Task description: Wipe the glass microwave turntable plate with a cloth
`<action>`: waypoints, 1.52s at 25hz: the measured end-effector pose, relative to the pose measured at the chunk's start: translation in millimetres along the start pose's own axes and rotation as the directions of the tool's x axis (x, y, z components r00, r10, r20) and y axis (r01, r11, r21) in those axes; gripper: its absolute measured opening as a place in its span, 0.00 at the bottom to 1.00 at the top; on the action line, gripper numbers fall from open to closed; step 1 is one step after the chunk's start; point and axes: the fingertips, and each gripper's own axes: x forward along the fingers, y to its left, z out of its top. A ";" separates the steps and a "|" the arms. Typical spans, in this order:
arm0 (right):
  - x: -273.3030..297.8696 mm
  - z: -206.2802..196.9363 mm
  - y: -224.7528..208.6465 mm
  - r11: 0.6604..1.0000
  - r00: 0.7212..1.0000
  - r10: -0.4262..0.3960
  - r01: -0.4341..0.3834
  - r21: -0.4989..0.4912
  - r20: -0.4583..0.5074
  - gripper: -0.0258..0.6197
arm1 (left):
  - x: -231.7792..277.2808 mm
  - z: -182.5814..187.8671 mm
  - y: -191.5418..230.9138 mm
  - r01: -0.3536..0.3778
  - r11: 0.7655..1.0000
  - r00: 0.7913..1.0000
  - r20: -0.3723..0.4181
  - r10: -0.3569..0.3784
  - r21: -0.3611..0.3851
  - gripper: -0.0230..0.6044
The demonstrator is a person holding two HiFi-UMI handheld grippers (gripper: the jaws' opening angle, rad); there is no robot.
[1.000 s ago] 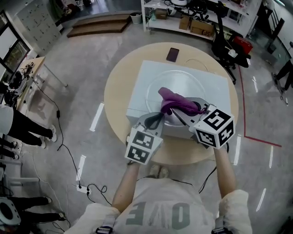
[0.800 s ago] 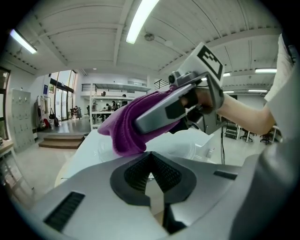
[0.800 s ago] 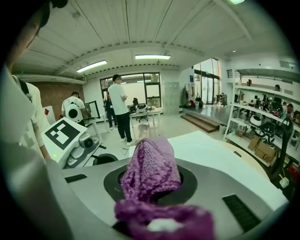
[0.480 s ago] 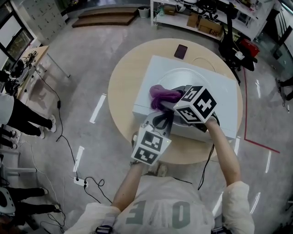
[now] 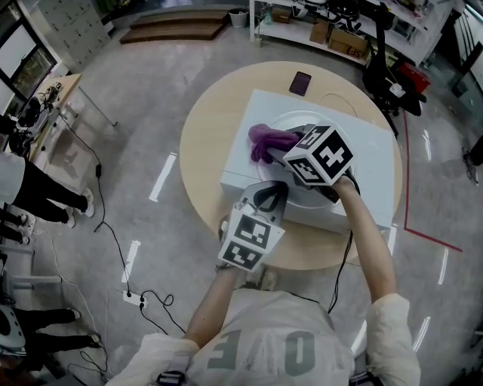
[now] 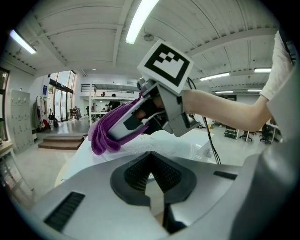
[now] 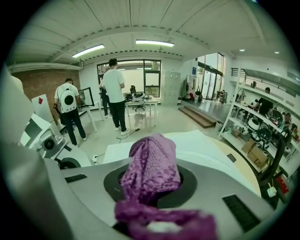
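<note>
The round glass turntable plate [image 5: 302, 119] lies on top of a white microwave [image 5: 373, 188] on a round wooden table [image 5: 207, 143]. My right gripper [image 5: 281, 151] is shut on a purple cloth [image 5: 266, 142] and presses it onto the plate's left part. In the right gripper view the cloth [image 7: 152, 168] bulges out between the jaws of the right gripper [image 7: 152, 187]. My left gripper [image 5: 268, 192] sits at the plate's near rim, its jaws closed on the rim. The left gripper view shows the left gripper [image 6: 151, 159], the plate [image 6: 154, 146], the cloth [image 6: 105, 131] and the right gripper [image 6: 126, 126] beyond.
A dark phone [image 5: 299, 83] lies on the table behind the microwave. A cable hangs off the table's near right side. People stand on the floor at the left [image 5: 23, 196], and others by desks [image 7: 115, 93]. Shelves [image 5: 332, 22] line the back; a power strip [image 5: 136, 295] lies near left.
My right gripper has swept the cloth across the plate from its near right part to its left side. The left gripper has held its place at the near rim.
</note>
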 end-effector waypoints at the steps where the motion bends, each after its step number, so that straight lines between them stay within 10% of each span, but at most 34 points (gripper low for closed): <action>1: 1.2 1.8 -7.3 1.000 1.000 -0.017 0.017 0.003 -0.001 0.11 | 0.2 0.3 0.6 -0.002 1.000 1.000 -0.001 0.002 0.000 0.03; 19: -52.5 -44.0 -120.7 0.932 0.947 -0.319 0.320 0.169 -0.034 0.11 | 2.7 1.4 4.9 -0.017 1.000 1.000 -0.008 0.017 0.005 0.03; 38: -140.7 -126.8 -75.8 0.873 0.905 -0.422 0.423 0.244 -0.055 0.11 | 0.4 -1.7 6.5 -0.029 1.000 1.000 -0.008 0.029 0.008 0.03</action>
